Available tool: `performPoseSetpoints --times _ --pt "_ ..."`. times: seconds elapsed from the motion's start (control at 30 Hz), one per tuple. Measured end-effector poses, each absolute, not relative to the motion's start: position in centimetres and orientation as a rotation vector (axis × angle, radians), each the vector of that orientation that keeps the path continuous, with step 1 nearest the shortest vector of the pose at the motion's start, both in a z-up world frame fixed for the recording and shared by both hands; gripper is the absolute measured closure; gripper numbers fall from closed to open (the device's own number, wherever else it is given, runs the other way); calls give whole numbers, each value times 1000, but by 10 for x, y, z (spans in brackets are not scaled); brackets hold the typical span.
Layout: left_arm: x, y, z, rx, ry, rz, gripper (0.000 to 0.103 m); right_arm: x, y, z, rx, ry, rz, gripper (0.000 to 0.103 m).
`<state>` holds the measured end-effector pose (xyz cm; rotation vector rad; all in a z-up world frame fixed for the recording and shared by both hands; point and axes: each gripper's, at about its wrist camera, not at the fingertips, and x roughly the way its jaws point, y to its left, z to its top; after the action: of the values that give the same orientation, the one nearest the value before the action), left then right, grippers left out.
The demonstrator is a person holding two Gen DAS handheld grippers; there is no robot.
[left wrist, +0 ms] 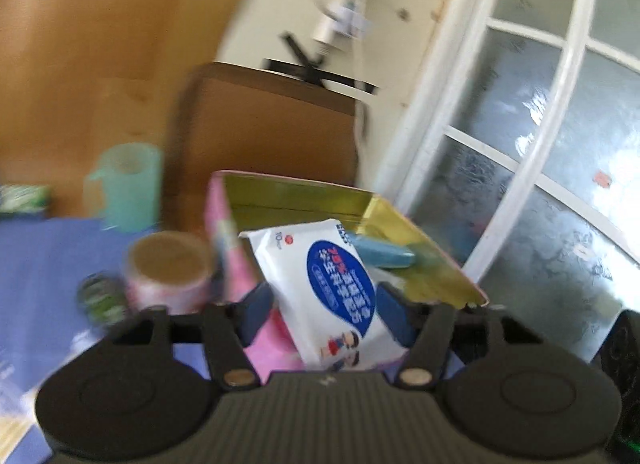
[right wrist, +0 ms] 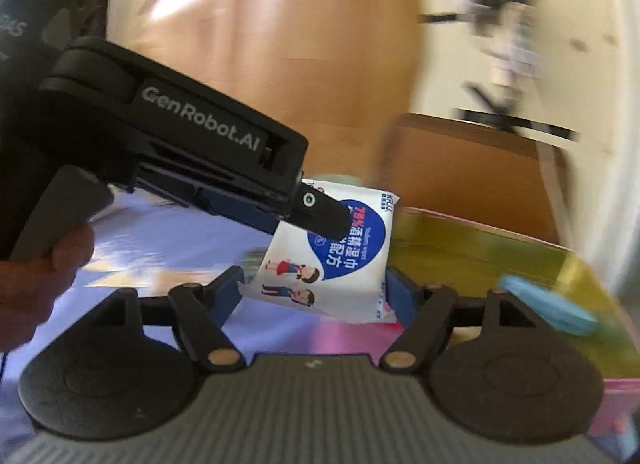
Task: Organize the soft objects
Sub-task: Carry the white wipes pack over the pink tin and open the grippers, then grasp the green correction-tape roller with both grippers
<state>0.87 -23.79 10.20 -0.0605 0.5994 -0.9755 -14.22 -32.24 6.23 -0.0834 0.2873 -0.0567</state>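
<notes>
Pink box (left wrist: 236, 264), gold-lined, open, on blue cloth (left wrist: 48, 264); blue pouch (left wrist: 384, 254) inside. Left gripper (left wrist: 324, 306): jaws clamped on white wipes pack (left wrist: 332, 296), held above the box's edge. Right gripper (right wrist: 316, 292): jaws apart, flanking the pack's lower end.

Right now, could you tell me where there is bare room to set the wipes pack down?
Free: the gold-lined open box floor left of the blue pouch, and the blue cloth at left in the right view. Crowded: left of the box, where the tape roll and mint cup stand.
</notes>
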Motion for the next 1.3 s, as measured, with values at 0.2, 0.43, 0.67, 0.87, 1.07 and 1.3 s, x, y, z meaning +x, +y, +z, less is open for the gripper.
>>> performPoseSetpoints --times 0.2,0.43,0.67,0.87,1.07,1.3 --pt "12 -204 82 -126 621 -918 40 -124 -378 49 -63 273 -324 20" --pt "27 -61 51 -193 625 -588 40 -118 -335 67 41 246 11 48" --pt "41 13 16 -283 650 -439 40 -25 -268 39 52 479 130 61" --pt "43 24 2 -333 651 -483 40 45 -252 13 71 653 32 60" --pt "42 41 -2 -440 622 -524 40 74 -226 14 52 693 28 58" --pt "49 54 -7 -535 636 -526 40 87 -156 25 -120 749 274 62"
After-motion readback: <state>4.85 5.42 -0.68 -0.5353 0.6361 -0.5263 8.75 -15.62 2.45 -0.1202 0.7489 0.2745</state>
